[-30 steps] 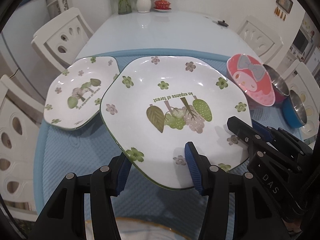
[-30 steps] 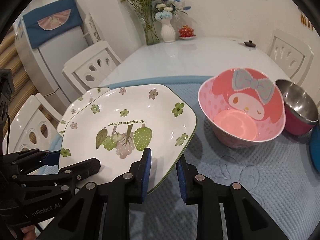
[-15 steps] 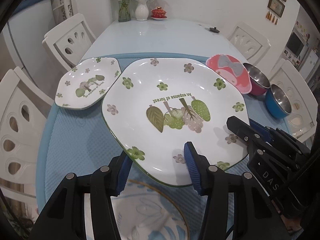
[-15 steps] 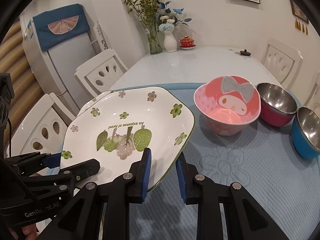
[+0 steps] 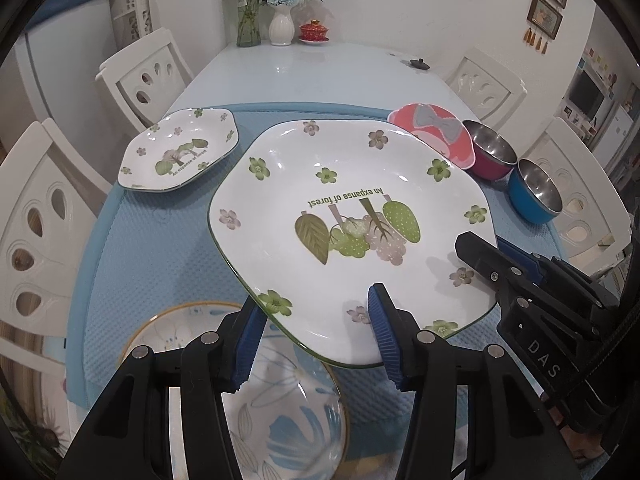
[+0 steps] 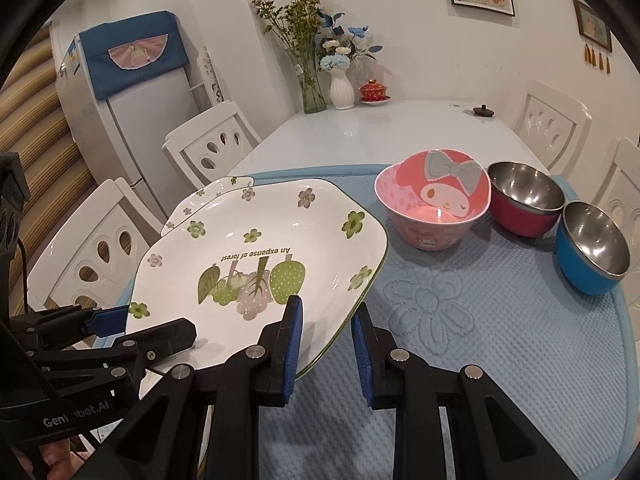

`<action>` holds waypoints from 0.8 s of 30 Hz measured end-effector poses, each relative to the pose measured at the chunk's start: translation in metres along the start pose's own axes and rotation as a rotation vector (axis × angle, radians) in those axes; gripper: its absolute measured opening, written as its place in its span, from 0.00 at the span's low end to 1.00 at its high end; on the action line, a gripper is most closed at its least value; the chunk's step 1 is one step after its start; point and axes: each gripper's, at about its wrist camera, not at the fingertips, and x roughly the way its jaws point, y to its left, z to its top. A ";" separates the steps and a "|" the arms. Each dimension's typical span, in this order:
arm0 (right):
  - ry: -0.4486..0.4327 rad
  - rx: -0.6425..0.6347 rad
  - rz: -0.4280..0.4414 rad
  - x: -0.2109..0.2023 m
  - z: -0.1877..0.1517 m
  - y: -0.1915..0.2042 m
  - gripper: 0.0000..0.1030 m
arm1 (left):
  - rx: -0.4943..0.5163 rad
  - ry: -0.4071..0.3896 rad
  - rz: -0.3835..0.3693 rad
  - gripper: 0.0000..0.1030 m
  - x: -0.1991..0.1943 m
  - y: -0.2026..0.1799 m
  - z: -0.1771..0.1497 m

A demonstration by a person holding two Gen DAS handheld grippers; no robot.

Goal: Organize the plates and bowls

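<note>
Both grippers hold a large white plate with green trees (image 5: 344, 216) in the air above the blue mat (image 5: 160, 256). My left gripper (image 5: 316, 332) is shut on its near rim. My right gripper (image 6: 326, 332) is shut on its right rim, and the plate shows there too (image 6: 256, 256). A smaller matching plate (image 5: 178, 154) lies at the mat's far left. A round blue-flowered plate with a gold rim (image 5: 276, 412) lies below the held plate. A pink cartoon bowl (image 6: 434, 200), a red steel bowl (image 6: 524, 204) and a blue steel bowl (image 6: 592, 252) stand at the right.
White chairs (image 5: 144, 76) stand around the table. A glass vase of flowers (image 6: 312, 88), a white vase (image 6: 342, 88) and a red lidded cup (image 6: 374, 90) stand at the table's far end. A small black lid (image 6: 482, 111) lies on the bare tabletop.
Both grippers have lifted the large plate and drawn it back toward me. The flowered plate has come into view below it, and the smaller plate and the bowls look farther away.
</note>
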 end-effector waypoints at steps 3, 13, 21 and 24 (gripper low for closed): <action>-0.007 -0.006 -0.002 -0.006 -0.003 0.002 0.23 | -0.008 -0.006 0.003 0.47 -0.006 -0.001 -0.006; -0.001 -0.039 0.050 -0.019 -0.015 0.015 0.23 | -0.075 -0.023 0.034 0.47 -0.026 0.008 -0.031; 0.001 -0.093 0.108 -0.021 -0.024 0.034 0.23 | -0.132 -0.048 0.087 0.47 -0.040 0.020 -0.049; 0.003 -0.113 0.127 -0.020 -0.024 0.040 0.23 | -0.150 -0.058 0.107 0.47 -0.045 0.023 -0.054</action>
